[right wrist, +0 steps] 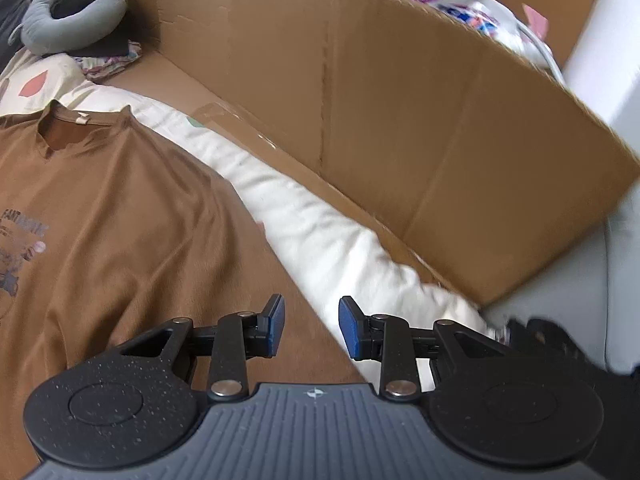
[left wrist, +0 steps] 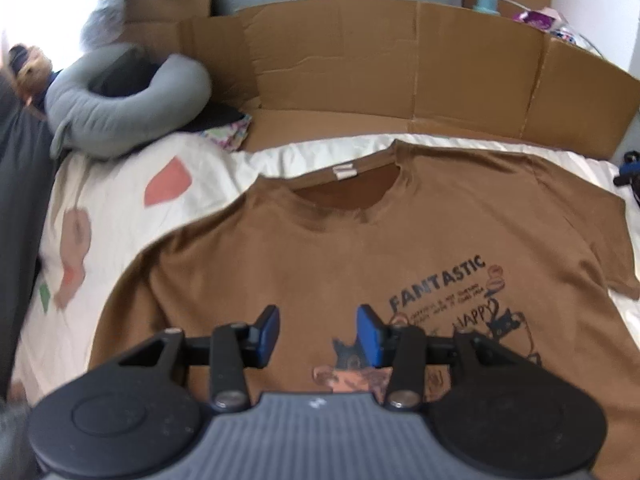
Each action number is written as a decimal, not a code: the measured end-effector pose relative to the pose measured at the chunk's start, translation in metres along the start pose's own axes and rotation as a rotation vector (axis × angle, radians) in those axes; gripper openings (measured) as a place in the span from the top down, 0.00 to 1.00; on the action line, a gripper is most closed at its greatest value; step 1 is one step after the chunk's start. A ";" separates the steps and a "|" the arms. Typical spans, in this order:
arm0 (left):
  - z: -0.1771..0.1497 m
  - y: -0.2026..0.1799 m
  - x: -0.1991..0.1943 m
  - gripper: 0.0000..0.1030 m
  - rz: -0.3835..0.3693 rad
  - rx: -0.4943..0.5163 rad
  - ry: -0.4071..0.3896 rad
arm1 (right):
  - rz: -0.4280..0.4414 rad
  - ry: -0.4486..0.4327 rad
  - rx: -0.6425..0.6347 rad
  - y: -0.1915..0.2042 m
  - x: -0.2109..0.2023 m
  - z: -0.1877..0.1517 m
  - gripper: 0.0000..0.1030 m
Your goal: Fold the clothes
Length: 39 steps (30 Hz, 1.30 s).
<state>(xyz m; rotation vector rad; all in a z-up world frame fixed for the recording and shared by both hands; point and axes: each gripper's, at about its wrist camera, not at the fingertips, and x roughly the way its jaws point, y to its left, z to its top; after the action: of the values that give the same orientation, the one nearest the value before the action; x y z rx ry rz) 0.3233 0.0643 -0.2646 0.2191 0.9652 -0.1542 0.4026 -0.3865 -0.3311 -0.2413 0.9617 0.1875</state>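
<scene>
Your left tongs [left wrist: 318, 332] stand apart with nothing between the blue pads, hovering over the printed chest of the brown T-shirt [left wrist: 360, 248]. Your right tongs [right wrist: 311, 326] are apart too and empty, sitting above the shirt's right-hand edge where the brown cloth meets the cream bedcover [right wrist: 320, 248].

The shirt lies face up on the bed, spread flat, collar pointing away from you toward the cardboard wall [left wrist: 400, 72]. Both short sleeves look laid out to the sides in the left wrist view, and the white neck label [left wrist: 343, 171] shows at the collar. I see no fold in the garment anywhere: no sleeve turned in, no side brought over, no hem doubled up. The lower hem is hidden behind the tongs, so I cannot speak for it.

My judgement is that you are at the very start: the spreading is done and all the folding is left. The grey neck pillow [left wrist: 120, 108] sits well apart at the far left, out of your way.
</scene>
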 end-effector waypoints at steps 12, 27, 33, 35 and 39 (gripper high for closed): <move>-0.081 0.028 0.006 0.54 -0.017 -0.172 0.135 | -0.096 0.118 -0.007 -0.009 0.030 -0.025 0.65; -0.089 0.028 0.014 0.54 -0.042 -0.156 0.120 | -0.155 0.094 -0.009 -0.019 0.026 -0.006 0.99; -0.091 0.026 0.017 0.54 -0.051 -0.146 0.123 | -0.211 0.110 -0.029 -0.024 0.036 0.010 0.99; -0.091 0.026 0.017 0.54 -0.048 -0.143 0.122 | -0.226 0.112 -0.029 -0.026 0.039 0.015 0.99; -0.089 0.028 0.016 0.54 -0.043 -0.143 0.120 | -0.256 0.117 -0.033 -0.029 0.042 0.022 0.99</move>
<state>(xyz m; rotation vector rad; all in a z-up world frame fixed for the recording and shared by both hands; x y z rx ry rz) 0.2679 0.1129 -0.3240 0.0763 1.0962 -0.1117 0.4506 -0.4056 -0.3505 -0.4060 1.0341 -0.0458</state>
